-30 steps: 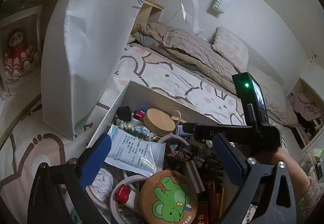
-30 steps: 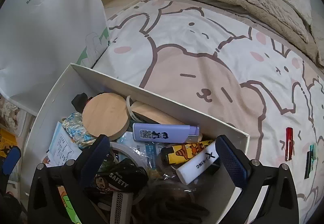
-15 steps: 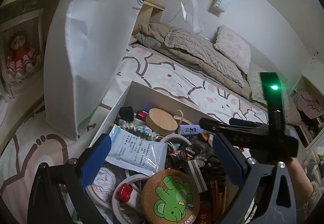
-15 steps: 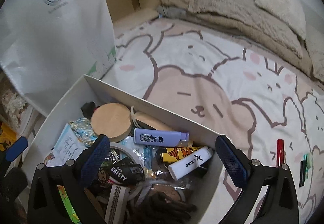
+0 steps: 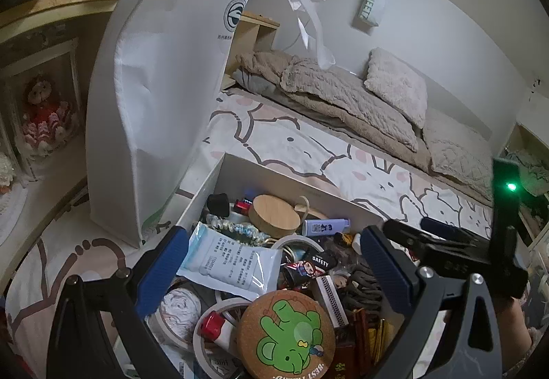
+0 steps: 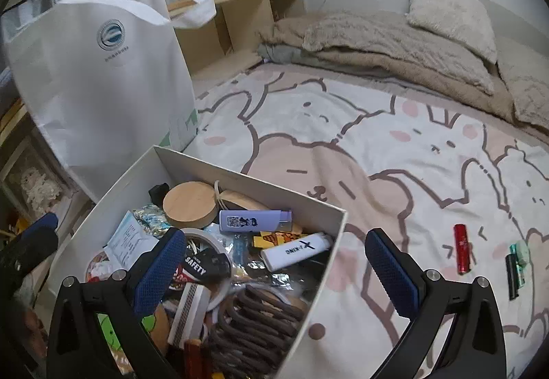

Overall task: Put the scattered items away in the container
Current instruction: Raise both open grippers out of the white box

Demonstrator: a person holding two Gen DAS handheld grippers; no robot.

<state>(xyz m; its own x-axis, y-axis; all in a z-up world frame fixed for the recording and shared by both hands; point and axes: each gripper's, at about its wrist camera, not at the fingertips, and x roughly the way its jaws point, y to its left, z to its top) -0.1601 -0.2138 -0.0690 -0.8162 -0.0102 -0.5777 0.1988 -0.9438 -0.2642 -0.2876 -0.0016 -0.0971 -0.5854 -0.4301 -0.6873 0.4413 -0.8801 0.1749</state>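
While both pairs of blue-padded fingers stand spread wide with nothing between them, the left gripper and the right gripper hang over the same white box, which sits on a cartoon-print bedsheet and is crammed with small things. Nearest the left gripper, just below and between its fingers, lies a cork coaster printed with a green elephant, and between the fingertips a clear packet of printed paper rests on the pile. Beside the right gripper's left finger is a black tag reading SAFETY, and between its fingers a white lighter lies against the box's near corner, with brown coiled hair ties below it. Just past the fingertips come a lilac lighter and a round wooden lid. Outside the box, right of the right finger and well apart from it, a red lighter and a green and black lighter lie loose on the sheet. Farther off to the left stands a white tote bag, and beyond are beige blankets.
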